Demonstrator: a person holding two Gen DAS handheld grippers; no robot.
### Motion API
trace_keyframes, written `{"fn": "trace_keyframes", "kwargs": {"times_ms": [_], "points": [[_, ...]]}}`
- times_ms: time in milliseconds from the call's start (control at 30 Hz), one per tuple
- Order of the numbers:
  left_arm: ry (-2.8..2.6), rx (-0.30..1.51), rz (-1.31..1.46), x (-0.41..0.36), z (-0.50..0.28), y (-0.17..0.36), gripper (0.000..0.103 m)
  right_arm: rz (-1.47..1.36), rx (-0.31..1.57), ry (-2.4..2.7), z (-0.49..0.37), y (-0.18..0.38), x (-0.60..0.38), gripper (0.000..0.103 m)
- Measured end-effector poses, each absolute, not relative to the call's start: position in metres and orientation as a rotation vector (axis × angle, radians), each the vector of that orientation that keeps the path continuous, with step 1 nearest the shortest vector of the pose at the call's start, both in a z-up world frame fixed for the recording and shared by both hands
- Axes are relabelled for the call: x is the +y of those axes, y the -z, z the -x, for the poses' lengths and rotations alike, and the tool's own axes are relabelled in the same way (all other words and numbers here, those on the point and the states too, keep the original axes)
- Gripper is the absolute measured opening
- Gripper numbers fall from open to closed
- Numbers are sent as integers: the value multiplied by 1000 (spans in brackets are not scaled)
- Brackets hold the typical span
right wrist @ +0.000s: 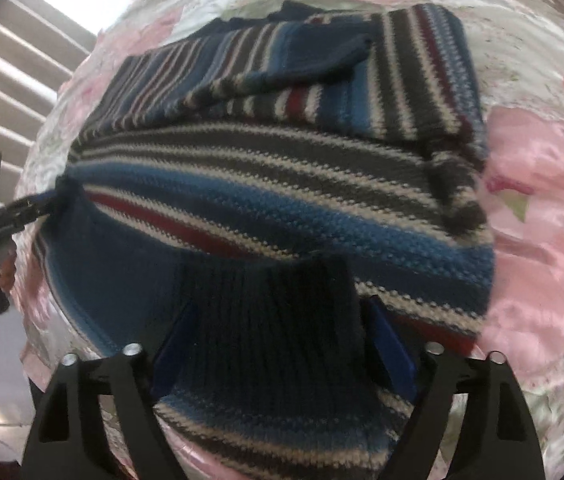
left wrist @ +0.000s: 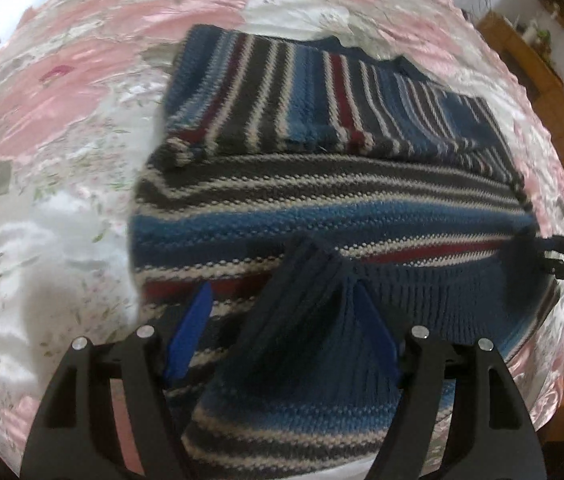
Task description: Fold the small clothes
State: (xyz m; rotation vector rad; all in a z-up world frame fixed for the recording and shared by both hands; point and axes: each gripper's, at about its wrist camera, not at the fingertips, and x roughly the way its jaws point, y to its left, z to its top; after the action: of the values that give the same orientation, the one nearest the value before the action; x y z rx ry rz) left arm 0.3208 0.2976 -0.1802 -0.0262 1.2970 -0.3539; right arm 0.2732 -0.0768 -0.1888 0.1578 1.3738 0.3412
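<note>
Striped sweater [left wrist: 322, 200] on floral sheet [left wrist: 61, 120], left gripper [left wrist: 282, 312] — right gripper [right wrist: 282, 320] — each clamped on its hem

One striped knitted sweater [left wrist: 322, 200] lies on one pink floral bedspread [left wrist: 61, 100]. Two grippers are at the sweater's near hem: the left gripper [left wrist: 282, 316] and the right gripper [right wrist: 277, 320], each with two blue fingers [left wrist: 191, 332].
</note>
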Motion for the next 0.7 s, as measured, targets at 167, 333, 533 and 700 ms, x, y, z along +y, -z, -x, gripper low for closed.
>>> {"fn": "trace_keyframes", "kwargs": {"times_ms": [167,333,533,700], "points": [[393,1321,19,289,-317,186,38,-146,1336,-333,-268,185,-78,28],[427,1309,57,294,-307,179,13,-219,1275,-365,-257,164,-90,14],[445,1271,151,307,-288,160,9,-270,1215,-363,-236,144,-96,13],[426,1219,172,310,-277,145,9,-322,1168,-369,-225,127,-98,13]]}}
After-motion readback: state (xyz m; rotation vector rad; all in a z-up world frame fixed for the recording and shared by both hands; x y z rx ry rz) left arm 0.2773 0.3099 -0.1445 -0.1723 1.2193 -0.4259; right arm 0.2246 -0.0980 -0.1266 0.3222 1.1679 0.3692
